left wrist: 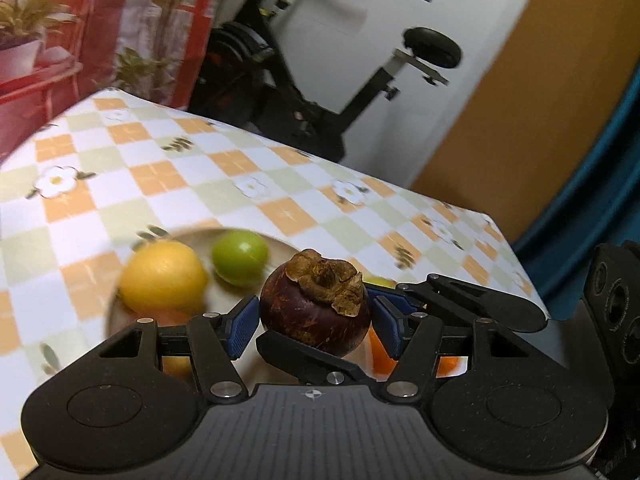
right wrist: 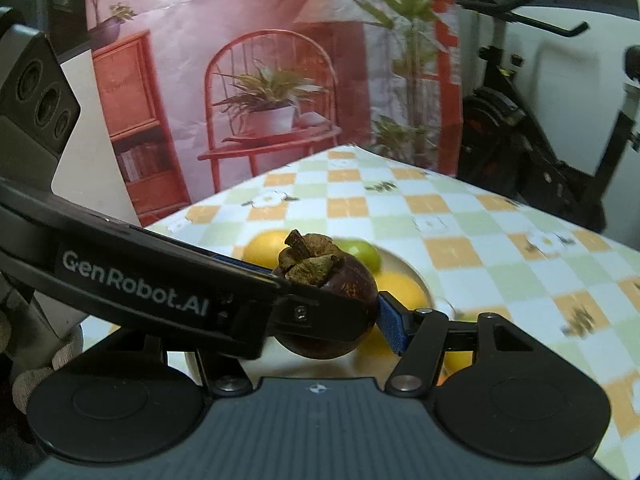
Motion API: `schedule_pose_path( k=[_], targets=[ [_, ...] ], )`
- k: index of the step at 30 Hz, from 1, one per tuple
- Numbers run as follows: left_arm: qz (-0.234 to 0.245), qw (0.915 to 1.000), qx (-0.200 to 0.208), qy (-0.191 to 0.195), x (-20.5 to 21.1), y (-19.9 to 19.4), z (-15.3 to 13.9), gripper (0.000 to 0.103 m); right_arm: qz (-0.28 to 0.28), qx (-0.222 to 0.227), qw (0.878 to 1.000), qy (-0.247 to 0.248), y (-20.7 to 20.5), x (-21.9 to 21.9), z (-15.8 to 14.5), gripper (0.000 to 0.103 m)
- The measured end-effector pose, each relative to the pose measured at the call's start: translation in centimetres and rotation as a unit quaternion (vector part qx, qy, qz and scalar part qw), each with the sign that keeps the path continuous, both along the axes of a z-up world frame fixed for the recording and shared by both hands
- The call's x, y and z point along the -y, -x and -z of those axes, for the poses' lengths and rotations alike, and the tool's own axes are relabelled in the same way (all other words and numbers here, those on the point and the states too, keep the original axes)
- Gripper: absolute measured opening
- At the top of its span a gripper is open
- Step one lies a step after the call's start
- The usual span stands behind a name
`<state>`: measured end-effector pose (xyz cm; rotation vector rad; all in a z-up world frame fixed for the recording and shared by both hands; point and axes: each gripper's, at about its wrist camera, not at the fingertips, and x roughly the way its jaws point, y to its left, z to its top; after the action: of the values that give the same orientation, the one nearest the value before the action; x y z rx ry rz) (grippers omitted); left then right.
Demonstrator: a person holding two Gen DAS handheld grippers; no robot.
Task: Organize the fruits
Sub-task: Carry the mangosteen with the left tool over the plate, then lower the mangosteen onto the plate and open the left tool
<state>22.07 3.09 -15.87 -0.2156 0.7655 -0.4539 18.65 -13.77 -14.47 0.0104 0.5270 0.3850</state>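
Note:
A dark purple mangosteen (left wrist: 316, 312) with a dry brown calyx sits between the blue pads of my left gripper (left wrist: 314, 322), held above a plate of fruit. My right gripper (right wrist: 332, 312) is around the same mangosteen (right wrist: 332, 308). One right finger (left wrist: 312, 354) crosses under the fruit in the left wrist view, and the left gripper's finger (right wrist: 168, 280) crosses in front in the right wrist view. Both grippers seem to touch the fruit. Below lie a yellow lemon (left wrist: 162, 276), a green lime (left wrist: 240, 258) and orange fruit (left wrist: 378, 354) on a pale plate (left wrist: 280, 242).
The table (left wrist: 200, 184) has a checkered orange, green and white flowered cloth. Its far edge and right corner are close. An exercise bike (left wrist: 304, 92) stands behind it, beside a red printed backdrop (right wrist: 260, 80). More yellow fruit (right wrist: 400, 290) lies on the plate.

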Motion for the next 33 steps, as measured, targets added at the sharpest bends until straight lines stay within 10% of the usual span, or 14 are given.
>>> schedule_pose_path(
  k=[33],
  targets=[
    [-0.017, 0.9994, -0.002, -0.03, -1.0, -2.3, 1.2, 0.062, -0.03, -0.003, 0.999, 0.038, -4.7, -1.7, 1.7, 0.06]
  ],
)
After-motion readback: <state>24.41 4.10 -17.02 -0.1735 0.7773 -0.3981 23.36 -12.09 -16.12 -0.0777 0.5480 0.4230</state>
